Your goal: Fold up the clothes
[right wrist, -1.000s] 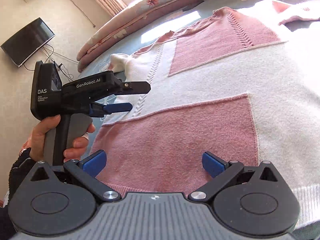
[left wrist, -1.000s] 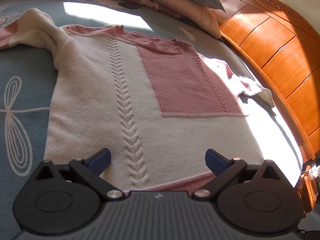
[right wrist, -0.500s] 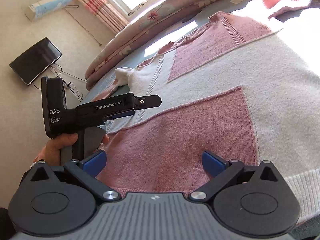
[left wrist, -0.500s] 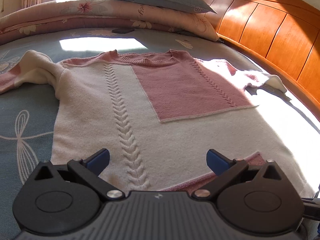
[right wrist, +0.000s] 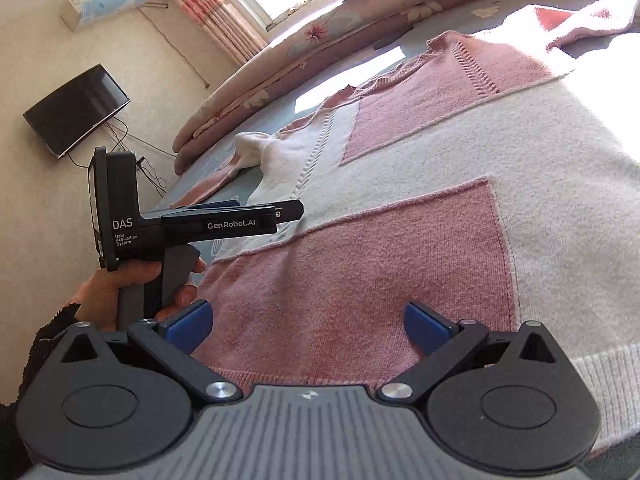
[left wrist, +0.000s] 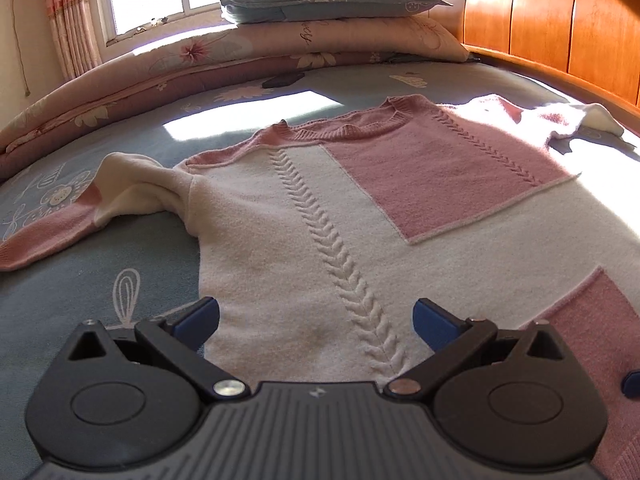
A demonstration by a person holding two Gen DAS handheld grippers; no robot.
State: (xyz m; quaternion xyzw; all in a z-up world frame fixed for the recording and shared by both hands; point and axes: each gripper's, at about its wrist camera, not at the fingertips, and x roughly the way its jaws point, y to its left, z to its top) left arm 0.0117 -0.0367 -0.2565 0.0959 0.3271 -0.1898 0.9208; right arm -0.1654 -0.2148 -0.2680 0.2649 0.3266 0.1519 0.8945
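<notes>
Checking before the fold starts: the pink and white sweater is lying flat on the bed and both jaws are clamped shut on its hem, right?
Not quite. The sweater does lie flat on the bed, but both wrist views show the jaws wide open and holding nothing.

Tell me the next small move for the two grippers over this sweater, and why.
Probably lower both grippers onto the hem and close on it. The sweater lies flat, face up on the bed, not yet folded. The left gripper and right gripper are both open and empty, poised over the sweater's near end, so gripping there seems the likely start of a fold.
</notes>
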